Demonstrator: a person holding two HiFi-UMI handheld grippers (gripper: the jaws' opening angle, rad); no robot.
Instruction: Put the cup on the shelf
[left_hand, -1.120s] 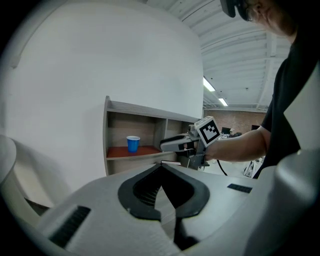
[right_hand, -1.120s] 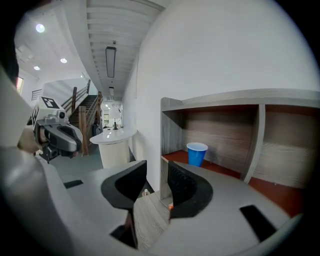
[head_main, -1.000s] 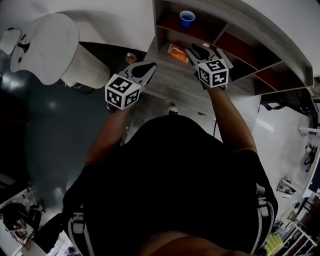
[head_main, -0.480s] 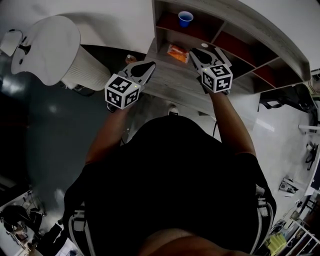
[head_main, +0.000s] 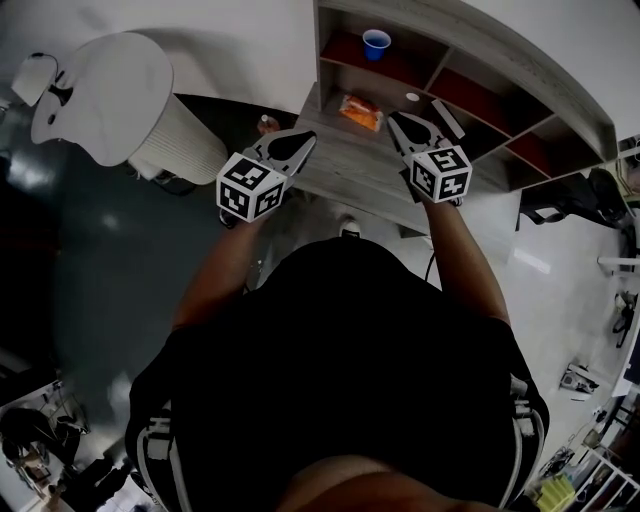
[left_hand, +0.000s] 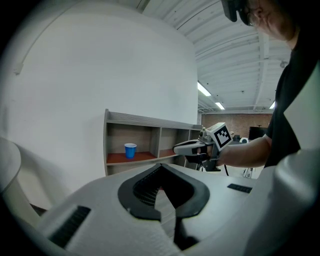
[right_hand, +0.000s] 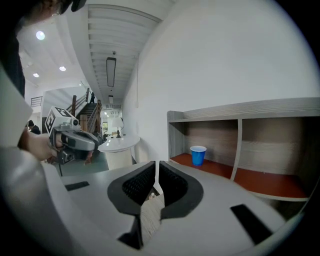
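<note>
My right gripper (right_hand: 156, 165) has just been closing; its jaws are now pressed together with nothing between them. My left gripper (left_hand: 161, 167) is likewise closed and empty. Both forearms reach forward side by side, with the grippers tilted slightly down toward the shelf (head_main: 480, 45). The cup (head_main: 376, 43) stands upright in its leftmost compartment, well apart from both.

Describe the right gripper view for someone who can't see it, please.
A blue cup stands upright in the leftmost compartment of a wooden shelf against a white wall, seen past the right gripper, whose jaws have just closed with nothing between them. At far left, a hand holds the left gripper.
</note>
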